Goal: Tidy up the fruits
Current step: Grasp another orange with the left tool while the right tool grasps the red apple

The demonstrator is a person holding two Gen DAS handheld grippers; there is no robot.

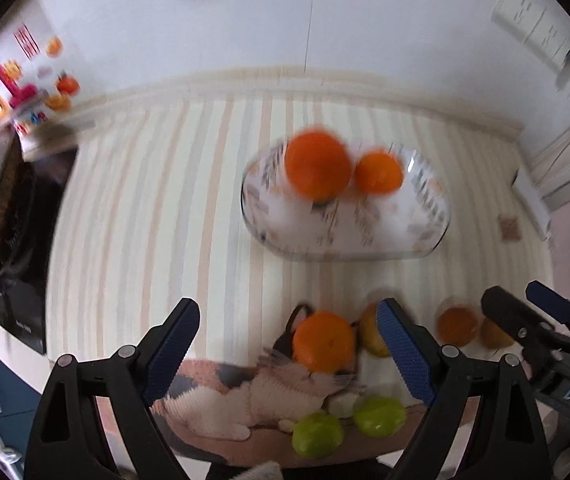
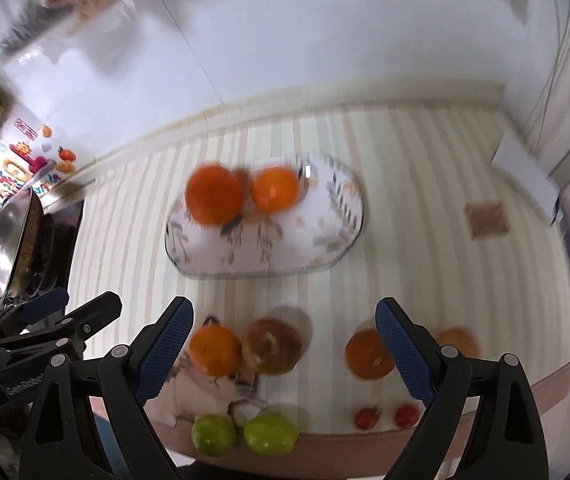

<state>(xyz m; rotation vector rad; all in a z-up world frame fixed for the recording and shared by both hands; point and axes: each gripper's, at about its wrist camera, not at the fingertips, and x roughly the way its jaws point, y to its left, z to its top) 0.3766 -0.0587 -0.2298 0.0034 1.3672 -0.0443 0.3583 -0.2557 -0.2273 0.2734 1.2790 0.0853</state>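
Both my grippers, left point(image 1: 289, 352) and right point(image 2: 283, 350), wide open, empty. Risk: oranges point(image 2: 215, 194) on plate point(image 2: 337, 248) ahead roll if bumped; limes point(image 2: 213, 434) below sit near table edge.

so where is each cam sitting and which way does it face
Left wrist: on the left gripper, looking forward and down over the striped table at the glass plate; its two open fingers show, with the right gripper at right.
Right wrist: on the right gripper, same heading; open fingers show, left gripper at left.
Both share the plate, two oranges and two green fruits.
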